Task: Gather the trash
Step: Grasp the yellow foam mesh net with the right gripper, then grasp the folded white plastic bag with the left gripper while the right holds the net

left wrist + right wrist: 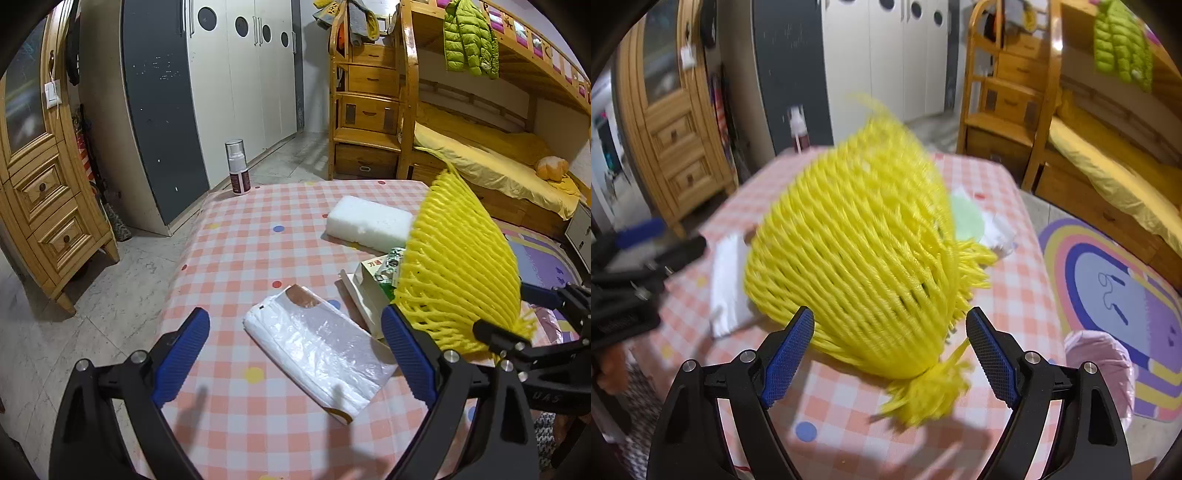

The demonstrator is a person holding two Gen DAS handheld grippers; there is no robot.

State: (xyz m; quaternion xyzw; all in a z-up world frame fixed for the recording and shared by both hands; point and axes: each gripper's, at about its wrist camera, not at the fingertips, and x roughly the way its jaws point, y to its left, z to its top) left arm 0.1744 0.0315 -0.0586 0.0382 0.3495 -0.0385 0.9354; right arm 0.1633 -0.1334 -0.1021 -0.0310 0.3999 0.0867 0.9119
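Observation:
A yellow foam fruit net (pixel 857 258) lies tilted over the checked table (pixel 1015 295), blurred, with its frayed end between the fingers of my right gripper (pixel 891 315). The jaws stand wide and the right pad is clear of the net, so the gripper is open. In the left wrist view the net (pixel 458 273) covers part of a small printed carton (pixel 373 288), and the right gripper (pixel 517 314) sits at its lower end. My left gripper (pixel 295 317) is open above a flat white plastic bag (pixel 317 347). A white foam block (pixel 369 223) lies further back.
A spray bottle (pixel 238 166) stands at the table's far left corner. A pink plastic bag (pixel 1100 365) hangs beside the table's right edge. Around the table are a wooden cabinet (pixel 40 206), wardrobes, a bunk bed (pixel 498 162) and a coloured rug (pixel 1115 295).

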